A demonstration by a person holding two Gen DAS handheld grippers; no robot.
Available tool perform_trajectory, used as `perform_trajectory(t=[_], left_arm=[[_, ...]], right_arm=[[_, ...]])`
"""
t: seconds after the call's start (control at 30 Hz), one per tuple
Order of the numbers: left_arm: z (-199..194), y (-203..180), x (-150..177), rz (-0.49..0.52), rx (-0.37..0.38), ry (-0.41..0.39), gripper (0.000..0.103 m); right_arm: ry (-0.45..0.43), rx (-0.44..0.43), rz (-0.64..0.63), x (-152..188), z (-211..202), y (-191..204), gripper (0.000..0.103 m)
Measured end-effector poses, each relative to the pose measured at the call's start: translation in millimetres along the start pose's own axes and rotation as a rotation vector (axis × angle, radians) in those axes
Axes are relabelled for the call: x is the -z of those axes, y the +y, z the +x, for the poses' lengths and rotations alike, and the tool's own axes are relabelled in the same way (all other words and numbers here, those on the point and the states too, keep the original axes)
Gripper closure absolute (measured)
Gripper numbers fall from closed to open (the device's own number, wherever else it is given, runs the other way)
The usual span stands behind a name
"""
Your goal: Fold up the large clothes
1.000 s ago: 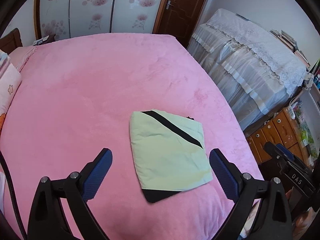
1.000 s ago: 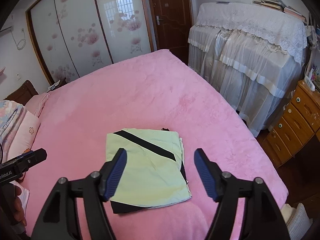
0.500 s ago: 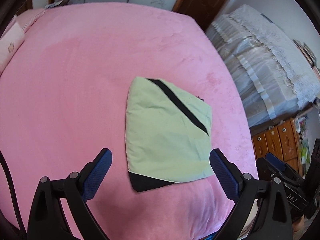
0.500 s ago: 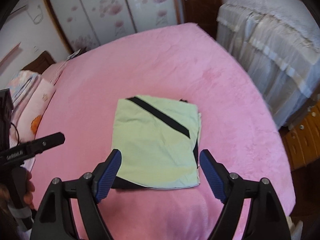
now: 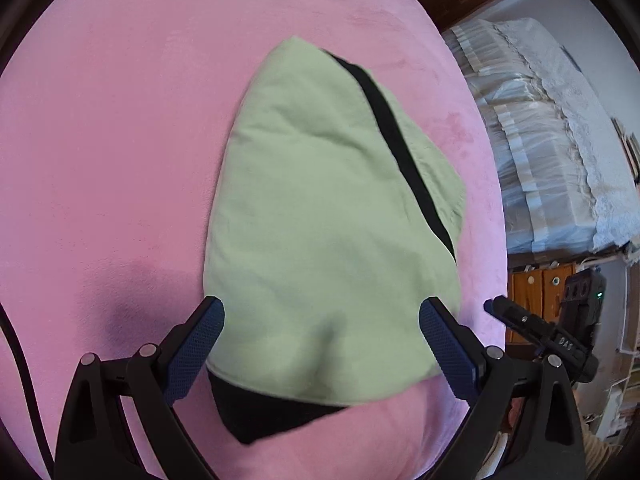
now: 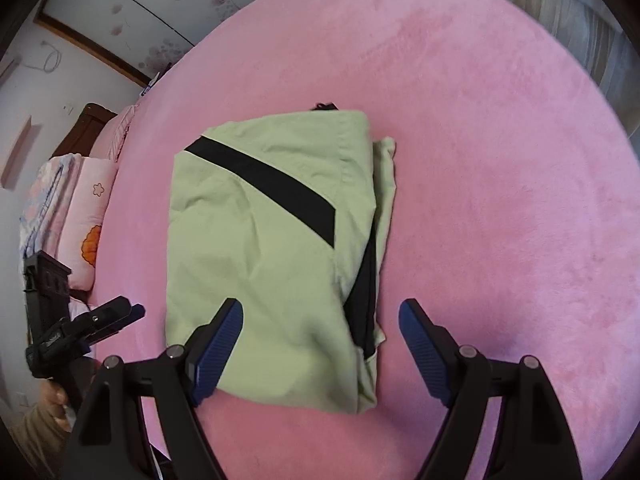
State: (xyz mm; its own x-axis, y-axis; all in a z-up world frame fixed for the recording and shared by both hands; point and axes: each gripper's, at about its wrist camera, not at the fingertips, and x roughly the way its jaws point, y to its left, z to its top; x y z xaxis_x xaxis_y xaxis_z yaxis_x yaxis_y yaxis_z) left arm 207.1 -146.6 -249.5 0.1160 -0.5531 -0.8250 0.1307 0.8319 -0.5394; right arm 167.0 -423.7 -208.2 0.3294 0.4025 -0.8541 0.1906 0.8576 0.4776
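A folded light-green garment (image 5: 320, 216) with a black diagonal stripe and black trim lies on the pink bed (image 5: 104, 140). My left gripper (image 5: 320, 344) is open, low over the garment's near edge, its blue pads (image 5: 196, 344) straddling the fold without touching it. In the right wrist view the same garment (image 6: 264, 248) fills the middle. My right gripper (image 6: 320, 344) is open above its near right corner, where black trim shows; the left pad (image 6: 218, 350) is over the cloth and the right pad over bare bedding.
The bed's edge (image 5: 500, 240) drops off beside a lace-covered piece of furniture (image 5: 560, 140) and wooden drawers (image 5: 540, 284). Pillows (image 6: 80, 220) and a headboard (image 6: 88, 128) lie at the bed's far end. A hand (image 6: 52, 396) holds the other gripper's handle.
Both grippers have dropped steeply toward the garment and tilted further down, so it now fills each view. Both have stayed open with nothing held.
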Motion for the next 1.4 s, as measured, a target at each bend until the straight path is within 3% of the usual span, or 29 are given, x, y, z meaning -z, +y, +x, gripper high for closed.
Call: perform_trajectory(t=[0.3, 0.63, 0.87, 0.93, 1.03, 1.1, 1.2, 1.4], left_arm=[[52, 30, -27, -0.025, 0.011, 0.018, 0.006], [85, 39, -42, -0.025, 0.056, 0.069, 0.007], [97, 35, -51, -0.006, 0.066, 0.066, 0.007], [100, 26, -54, 0.017, 0.032, 0.044, 0.012], [95, 10, -52, 0.04, -0.037, 0.017, 0.028], [87, -1, -47, 0.074, -0.066, -0.015, 0.047], [72, -14, -43, 0.105, -0.078, -0.04, 0.064], [22, -27, -40, 0.154, -0.089, -0.093, 0.069]], right_arm=[[0.08, -0.133, 0.05, -22, 59, -28, 0.022], [0.079, -0.209, 0.041, -41, 94, -22, 0.024], [0.089, -0.193, 0.009, -48, 109, -5, 0.058], [0.093, -0.181, 0.002, -49, 108, -2, 0.073], [0.089, -0.117, -0.028, -48, 103, 16, 0.085], [0.079, -0.081, -0.045, -47, 98, 28, 0.089], [0.052, -0.025, -0.075, -43, 85, 49, 0.092], [0.005, 0.03, -0.084, -23, 55, 93, 0.094]])
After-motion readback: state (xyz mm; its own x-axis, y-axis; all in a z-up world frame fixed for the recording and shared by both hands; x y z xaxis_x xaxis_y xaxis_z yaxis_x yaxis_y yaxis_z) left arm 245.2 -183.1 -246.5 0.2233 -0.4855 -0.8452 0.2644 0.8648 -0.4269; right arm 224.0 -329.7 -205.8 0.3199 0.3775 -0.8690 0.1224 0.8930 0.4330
